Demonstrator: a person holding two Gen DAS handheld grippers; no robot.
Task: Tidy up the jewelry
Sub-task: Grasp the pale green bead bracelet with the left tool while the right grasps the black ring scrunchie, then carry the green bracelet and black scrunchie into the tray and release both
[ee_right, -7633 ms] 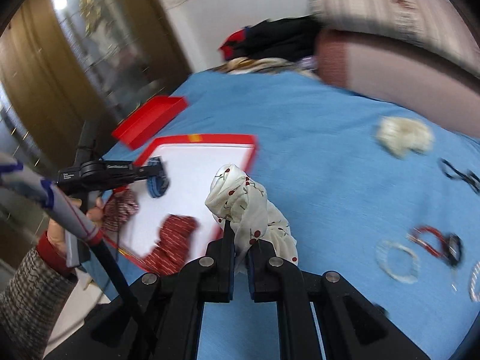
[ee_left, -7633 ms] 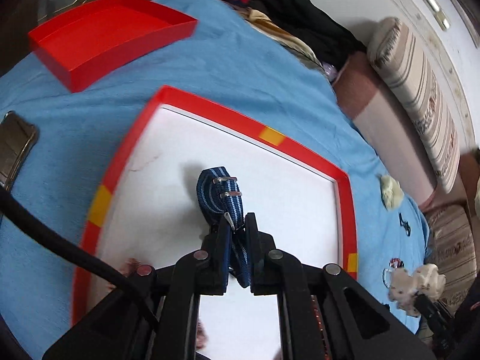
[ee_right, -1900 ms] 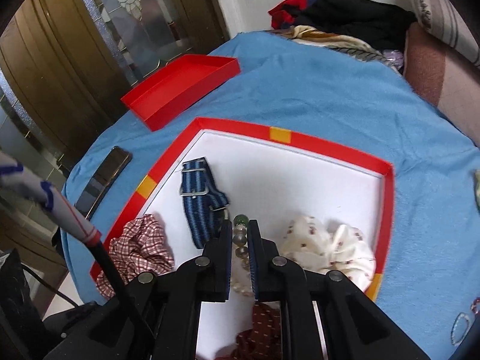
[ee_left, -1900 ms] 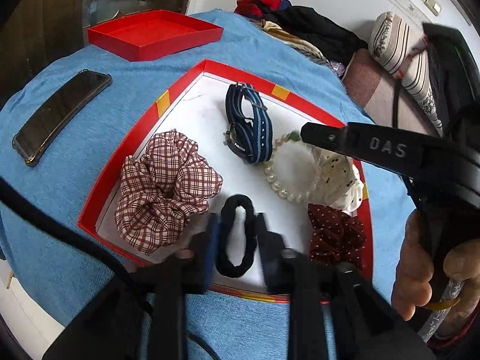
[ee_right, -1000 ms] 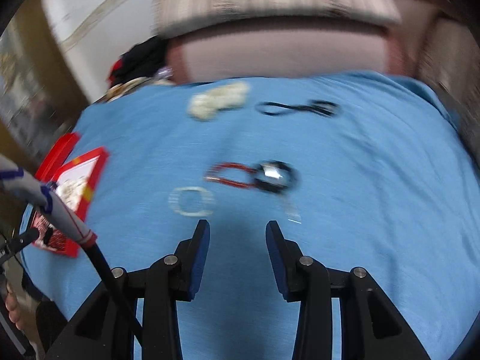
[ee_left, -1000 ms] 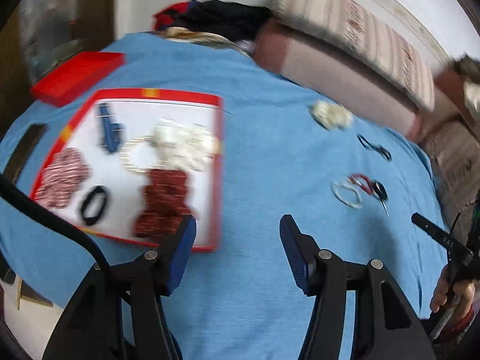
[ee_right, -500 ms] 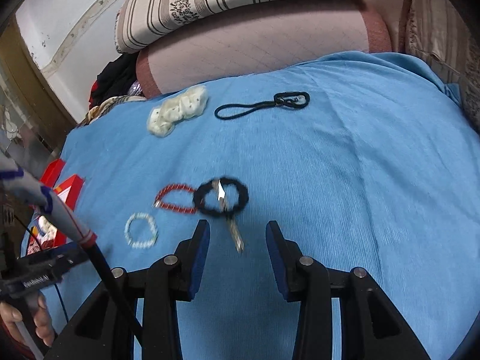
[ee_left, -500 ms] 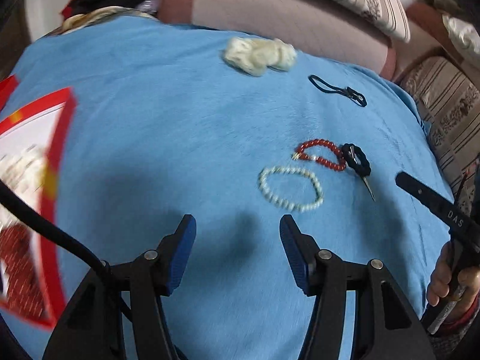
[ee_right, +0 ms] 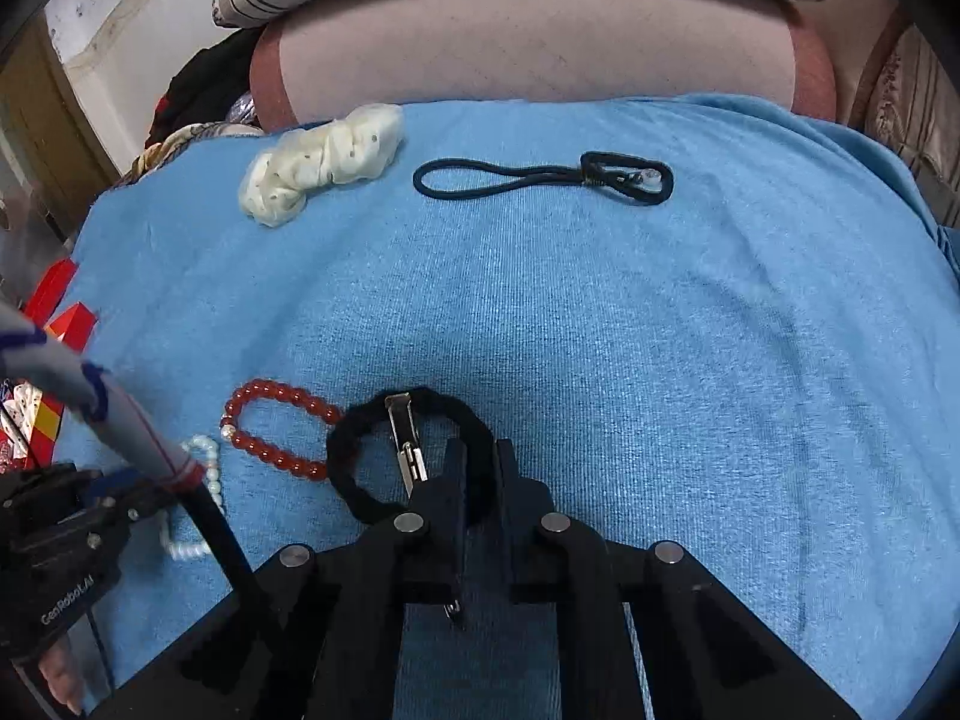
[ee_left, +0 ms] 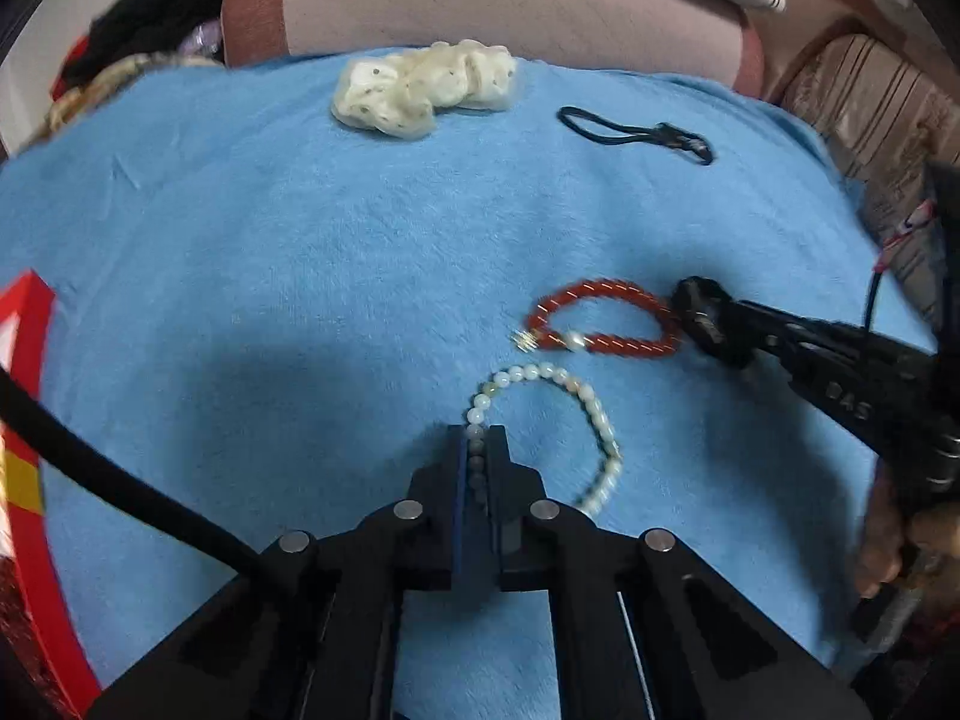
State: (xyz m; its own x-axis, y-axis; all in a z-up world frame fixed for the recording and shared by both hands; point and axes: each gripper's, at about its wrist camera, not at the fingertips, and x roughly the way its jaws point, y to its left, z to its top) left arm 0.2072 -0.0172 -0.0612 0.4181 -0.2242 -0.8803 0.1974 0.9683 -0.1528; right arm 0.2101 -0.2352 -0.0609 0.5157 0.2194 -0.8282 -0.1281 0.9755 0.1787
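1. The left gripper (ee_left: 478, 438) has just closed its jaws on the white pearl bracelet (ee_left: 591, 414), which half a second ago lay untouched ahead of open jaws. It now pinches the near-left arc of the loop, and the rest curves away ahead and to the right on the blue blanket (ee_left: 300, 276).
2. The right gripper (ee_right: 480, 456) has also just closed. Its jaws clench the near-right side of the black fuzzy hair tie (ee_right: 360, 438), with a silver clip (ee_right: 405, 438) lying across the loop just left of the fingertips.
3. The red bead bracelet (ee_right: 270, 426) lies free between the two grippers, touching or nearly touching the black tie.
4. Well ahead of both grippers rest a cream scrunchie (ee_right: 318, 162) and a thin black cord loop (ee_right: 540, 177), not yet collected.
5. The red tray (ee_left: 24, 480) sits at the far left of the left gripper's view.
6. Judgement: both picks look secured, so lifting and carrying to the tray likely comes next. Three pieces remain on the blanket.
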